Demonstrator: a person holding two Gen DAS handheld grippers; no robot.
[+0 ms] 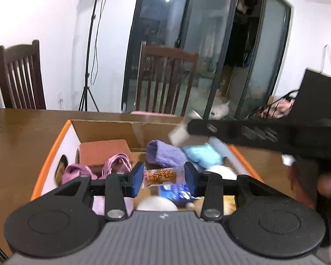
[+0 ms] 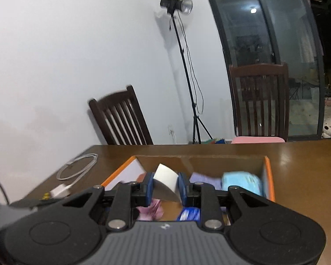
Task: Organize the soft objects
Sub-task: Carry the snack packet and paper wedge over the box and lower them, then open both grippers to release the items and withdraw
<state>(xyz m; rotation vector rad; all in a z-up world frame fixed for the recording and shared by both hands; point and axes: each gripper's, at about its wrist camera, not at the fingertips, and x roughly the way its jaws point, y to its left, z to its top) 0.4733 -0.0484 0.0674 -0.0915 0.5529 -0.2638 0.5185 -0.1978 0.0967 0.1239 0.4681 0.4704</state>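
Observation:
An open cardboard box with orange rims [image 1: 55,145] sits on the brown table. Inside lie a purple sock [image 1: 165,154], a light blue cloth [image 1: 203,154], a pink cloth [image 1: 77,172] and white round items. My left gripper [image 1: 163,180] is shut on a clear snack packet with orange print [image 1: 160,176], held above the box. My right gripper [image 2: 164,187] is shut on a white sponge-like block [image 2: 165,183] over the box [image 2: 268,172]. In the left wrist view the right gripper reaches in from the right with the white block [image 1: 178,133] at its tip.
Two dark wooden chairs [image 2: 121,121] [image 2: 260,101] stand behind the table. A light stand [image 2: 187,66] is by the wall. A white cable and charger [image 2: 77,167] lie on the table left of the box. A blue packet [image 1: 174,192] lies in the box.

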